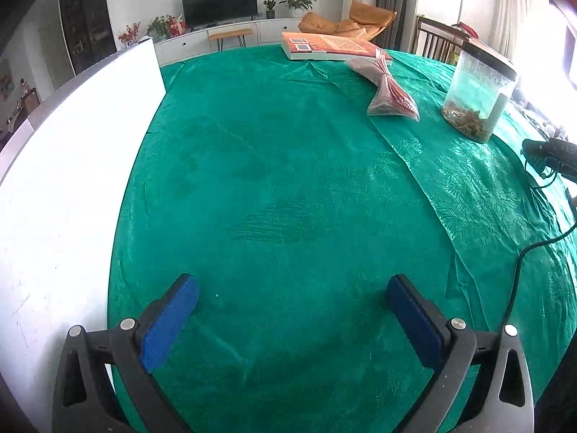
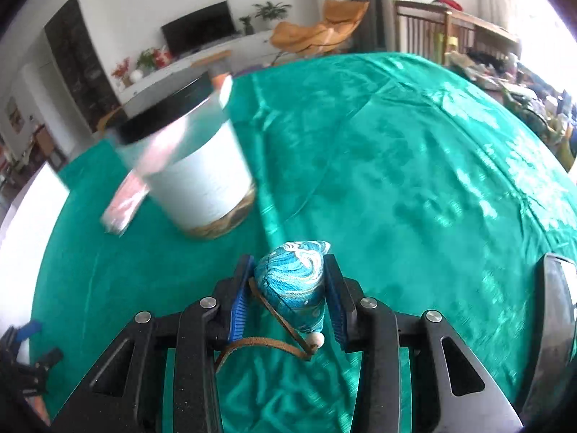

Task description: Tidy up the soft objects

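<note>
My right gripper (image 2: 288,263) is shut on a small blue-patterned fabric pouch (image 2: 294,281) with a brown cord and a white bead, held above the green tablecloth (image 2: 414,187). My left gripper (image 1: 292,288) is open and empty, low over the green cloth (image 1: 274,187), its blue pads (image 1: 169,321) wide apart. The right gripper shows at the right edge of the left wrist view (image 1: 551,158); the pouch is hidden there.
A clear jar (image 1: 479,93) with a black lid stands at the right; it looks close and blurred in the right wrist view (image 2: 191,158). A pink plastic packet (image 1: 386,86) and a book (image 1: 331,47) lie at the far side. A white board (image 1: 68,166) borders the left.
</note>
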Demonstrator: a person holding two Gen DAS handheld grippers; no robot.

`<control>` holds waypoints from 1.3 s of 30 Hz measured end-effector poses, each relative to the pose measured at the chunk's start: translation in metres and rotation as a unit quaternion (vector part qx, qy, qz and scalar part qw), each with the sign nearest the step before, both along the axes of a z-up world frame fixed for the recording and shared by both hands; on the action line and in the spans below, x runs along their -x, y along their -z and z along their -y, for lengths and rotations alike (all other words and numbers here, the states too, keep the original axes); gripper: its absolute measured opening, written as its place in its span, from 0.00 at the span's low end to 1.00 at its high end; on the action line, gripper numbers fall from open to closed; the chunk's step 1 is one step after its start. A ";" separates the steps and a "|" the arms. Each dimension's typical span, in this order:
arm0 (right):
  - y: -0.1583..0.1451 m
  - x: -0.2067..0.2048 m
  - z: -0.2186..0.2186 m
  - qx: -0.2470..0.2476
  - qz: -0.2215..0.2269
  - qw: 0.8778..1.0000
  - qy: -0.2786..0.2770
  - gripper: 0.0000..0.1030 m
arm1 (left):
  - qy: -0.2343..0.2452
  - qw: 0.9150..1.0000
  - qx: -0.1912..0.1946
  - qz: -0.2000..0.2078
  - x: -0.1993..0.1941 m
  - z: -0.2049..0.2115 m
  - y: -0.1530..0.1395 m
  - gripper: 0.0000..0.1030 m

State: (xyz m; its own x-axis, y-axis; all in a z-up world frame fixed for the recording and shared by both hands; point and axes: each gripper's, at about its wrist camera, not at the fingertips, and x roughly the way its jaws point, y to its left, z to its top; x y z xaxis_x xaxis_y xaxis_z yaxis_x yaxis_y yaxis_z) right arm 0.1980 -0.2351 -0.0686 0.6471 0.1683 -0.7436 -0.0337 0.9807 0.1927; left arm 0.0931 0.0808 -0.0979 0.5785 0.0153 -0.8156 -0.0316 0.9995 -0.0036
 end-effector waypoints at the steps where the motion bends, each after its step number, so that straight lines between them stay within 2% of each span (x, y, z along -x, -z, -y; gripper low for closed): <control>1: 0.001 -0.008 0.010 -0.012 0.002 1.000 0.010 0.44 | 0.000 1.000 0.000 0.000 -0.001 0.000 0.000 1.00; 2: 0.004 -0.011 0.019 -0.023 0.000 1.000 0.017 0.51 | 0.000 1.000 0.001 0.000 -0.001 0.000 0.001 1.00; 3: 0.008 -0.012 0.024 -0.035 -0.007 0.999 0.022 0.67 | 0.000 1.000 0.002 0.001 -0.001 -0.001 0.000 1.00; 4: 0.011 -0.011 0.027 -0.046 -0.015 0.998 0.026 0.69 | 0.000 1.000 0.002 0.001 -0.001 -0.001 0.000 1.00; 8: 0.012 0.027 0.025 -0.069 -0.007 0.997 0.037 0.69 | -0.002 1.000 0.001 0.001 -0.001 0.000 0.000 1.00; 11: 0.010 0.048 0.011 -0.042 -0.011 0.999 0.026 0.71 | -0.001 1.000 0.001 0.001 -0.001 0.000 0.000 1.00; 15: 0.017 0.045 -0.005 0.033 -0.014 0.999 0.012 0.71 | -0.001 1.000 0.001 0.001 -0.001 0.000 0.000 1.00; 23: 0.024 0.043 -0.014 0.083 -0.015 0.996 0.000 0.78 | -0.001 1.000 0.001 0.001 -0.001 -0.001 0.000 1.00; 39: 0.025 0.044 -0.017 0.090 -0.016 0.996 -0.003 0.80 | -0.001 1.000 0.001 0.001 -0.001 -0.001 0.001 1.00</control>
